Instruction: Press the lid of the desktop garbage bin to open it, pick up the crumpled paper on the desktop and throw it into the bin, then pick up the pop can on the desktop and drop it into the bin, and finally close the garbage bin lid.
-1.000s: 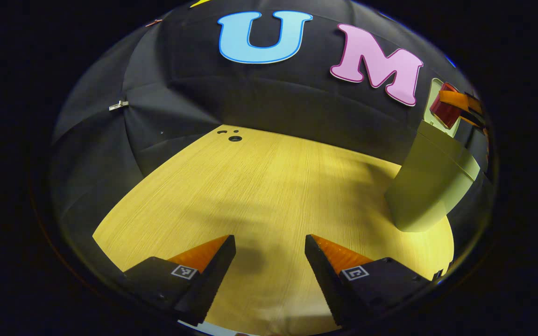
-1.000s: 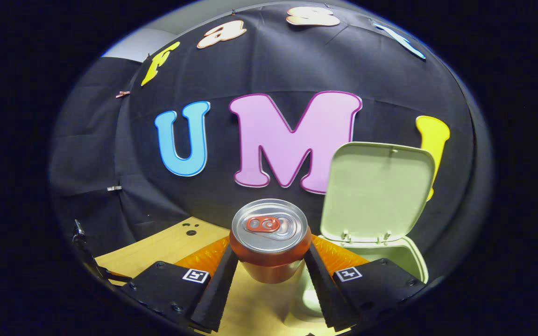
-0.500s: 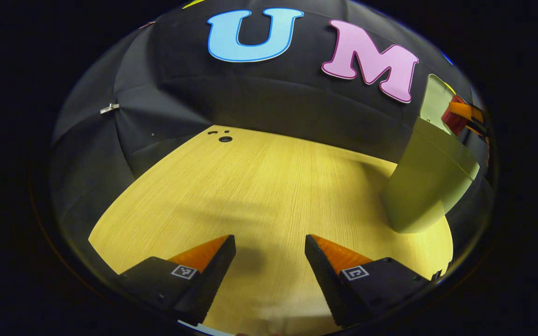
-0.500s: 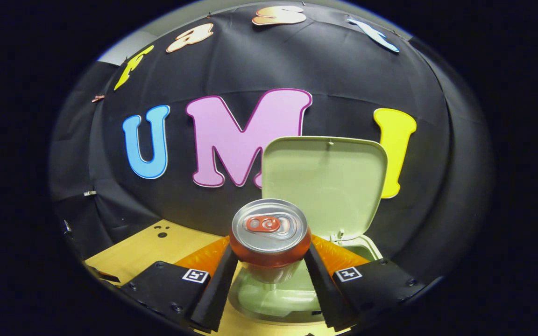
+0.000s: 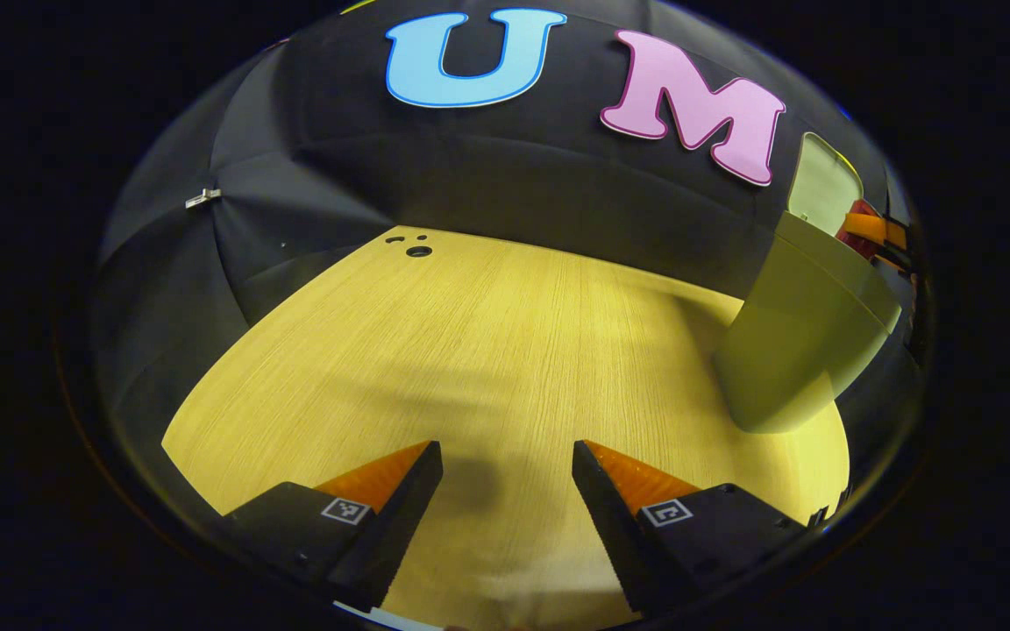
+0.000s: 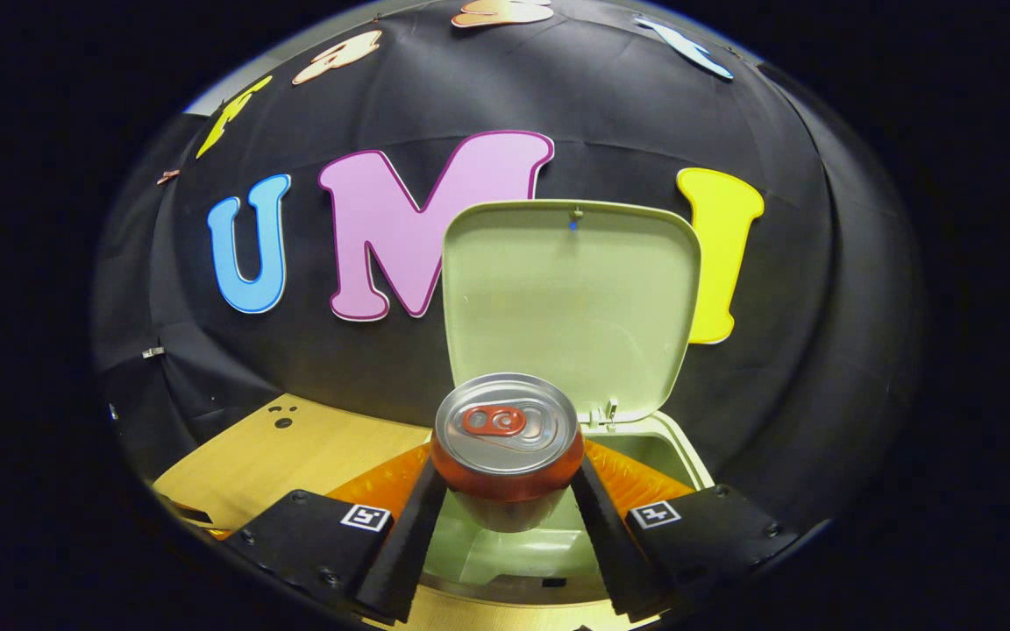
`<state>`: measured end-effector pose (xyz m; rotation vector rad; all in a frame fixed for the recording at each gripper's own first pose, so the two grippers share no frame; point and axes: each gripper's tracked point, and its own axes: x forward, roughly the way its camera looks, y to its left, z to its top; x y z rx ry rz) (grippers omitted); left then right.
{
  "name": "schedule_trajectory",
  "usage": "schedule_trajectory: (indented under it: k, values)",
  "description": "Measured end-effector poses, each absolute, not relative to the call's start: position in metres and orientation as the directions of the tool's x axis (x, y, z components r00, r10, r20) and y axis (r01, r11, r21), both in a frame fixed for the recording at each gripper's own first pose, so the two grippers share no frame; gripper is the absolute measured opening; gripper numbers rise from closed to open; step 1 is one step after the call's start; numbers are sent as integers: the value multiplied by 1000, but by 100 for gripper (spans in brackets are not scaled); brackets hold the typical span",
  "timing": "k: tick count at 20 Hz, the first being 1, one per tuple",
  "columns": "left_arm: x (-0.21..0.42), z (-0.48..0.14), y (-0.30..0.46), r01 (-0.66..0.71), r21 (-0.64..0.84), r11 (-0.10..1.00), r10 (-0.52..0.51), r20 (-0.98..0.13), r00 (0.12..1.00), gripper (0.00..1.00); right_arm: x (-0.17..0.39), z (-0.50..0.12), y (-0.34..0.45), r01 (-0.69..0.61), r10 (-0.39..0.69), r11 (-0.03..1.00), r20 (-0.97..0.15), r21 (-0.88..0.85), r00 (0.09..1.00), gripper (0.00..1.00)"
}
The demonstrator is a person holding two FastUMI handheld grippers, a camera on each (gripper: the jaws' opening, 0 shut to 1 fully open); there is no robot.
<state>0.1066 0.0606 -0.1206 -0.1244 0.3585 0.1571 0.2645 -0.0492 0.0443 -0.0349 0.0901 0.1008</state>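
The inside of the garbage bin (image 6: 636,443) is mostly hidden in the right gripper view: the pop can (image 6: 507,451) and the fingers block the opening, so its contents cannot be made out, and the crumpled paper cannot be made out there either. In the left gripper view the bin (image 5: 799,346) sits at 3 o'clock, cut off by the picture's edge, with a sliver of the can (image 5: 856,228) and the other gripper just above its rim.

The right gripper (image 6: 507,517) is held level above the bin's mouth, clamped on the pop can from both sides; the can stands upright, its silver top and pull tab facing the camera. The left gripper (image 5: 507,517) hangs low over the wooden desktop (image 5: 470,350), fingers spread apart with nothing between them, their shadow on the wood below.

The bin's lid (image 6: 571,302) stands raised at 12 o'clock behind the can, hinged at the far rim, its pale inner face bare. Small dark holes (image 5: 417,251) mark the desktop's far edge at 11 o'clock.
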Motion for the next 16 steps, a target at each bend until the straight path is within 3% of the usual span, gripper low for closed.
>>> schedule_trajectory:
  k: [4,7,16]
  values:
    - [104,-121,61,-171,-70,983,135,-359,924,96,268,42,-55,-87,85,996,-85,-18,993,85]
    - [104,-121,60,-171,-63,983,137,-366,920,96,269,50,-61,-72,72,997,-66,-8,995,98]
    - [97,-136,51,-181,-54,982,144,-403,904,96,265,142,-72,-71,75,997,115,-41,991,98]
